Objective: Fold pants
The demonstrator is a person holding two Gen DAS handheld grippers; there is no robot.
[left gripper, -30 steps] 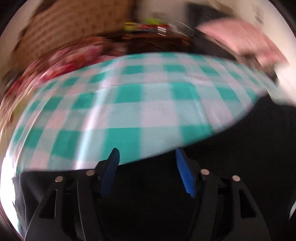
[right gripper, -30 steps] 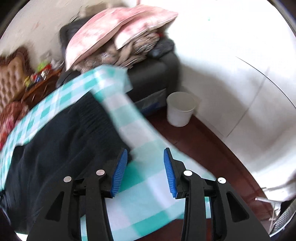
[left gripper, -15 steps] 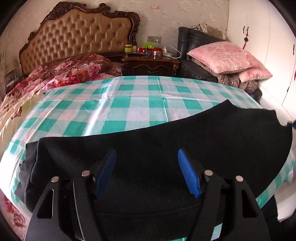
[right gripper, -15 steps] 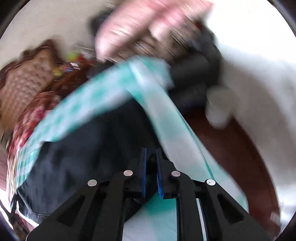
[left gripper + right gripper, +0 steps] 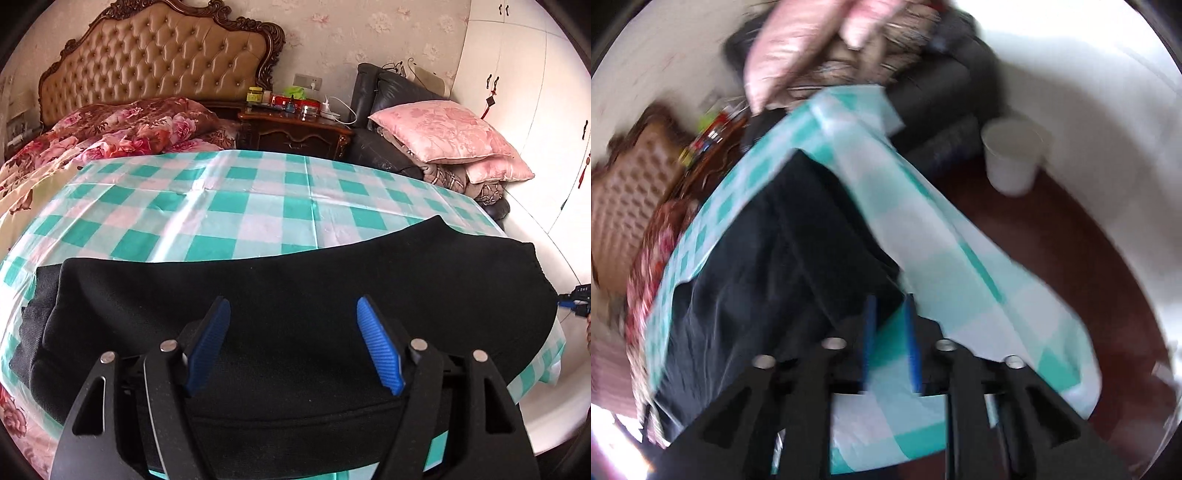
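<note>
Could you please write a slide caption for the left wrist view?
Open left gripper above folded black pants on a checked tablecloth.

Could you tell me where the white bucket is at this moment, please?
In the right wrist view, the white bucket stands on the dark floor at upper right, beside the black sofa and against the white wall.

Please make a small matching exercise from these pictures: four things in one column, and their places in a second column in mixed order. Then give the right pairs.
Things:
1. black pants
2. pink pillow
3. white bucket
4. nightstand

Places:
A. on the brown floor
B. on the dark armchair
C. between the bed and the armchair
D. on the checked cloth

Pairs: 1-D, 2-B, 3-A, 4-C
</note>
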